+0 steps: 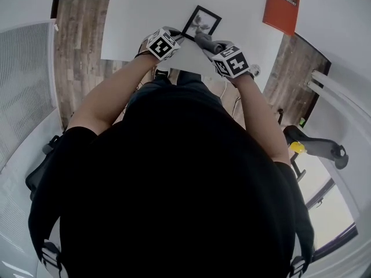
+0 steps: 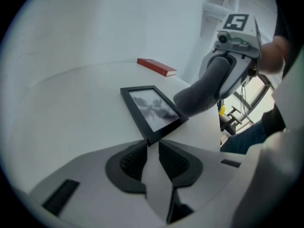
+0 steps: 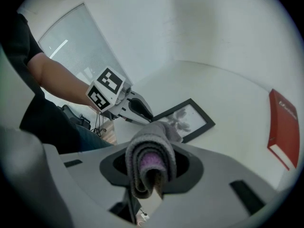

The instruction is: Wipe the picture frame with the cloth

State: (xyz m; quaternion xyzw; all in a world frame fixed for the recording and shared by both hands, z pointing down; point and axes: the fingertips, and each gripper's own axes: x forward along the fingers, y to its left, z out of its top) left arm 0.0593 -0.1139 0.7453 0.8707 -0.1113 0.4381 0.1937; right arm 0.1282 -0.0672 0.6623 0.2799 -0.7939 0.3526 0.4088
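The picture frame [image 1: 201, 22] lies flat on the white worktop [image 1: 139, 22], close to its near edge and turned askew to it. It is a thin rectangle with a narrow black border, and under smooth glazing it shows a grey print of a plant or flower. The left gripper [image 2: 152, 148] has its jaws drawn to a narrow gap upon the near corner of the frame, which sits between their ribbed dark tips. The right gripper [image 3: 152, 175] is clamped on the cloth [image 3: 151, 151], a soft knitted grey piece rolled in layers with a purple layer inside. The free end of the cloth reaches over the frame's right corner and seems to touch it. Well apart, toward the far right corner of the worktop, lies a flat red book [image 1: 282, 7]; its white print reads "Mobilier".
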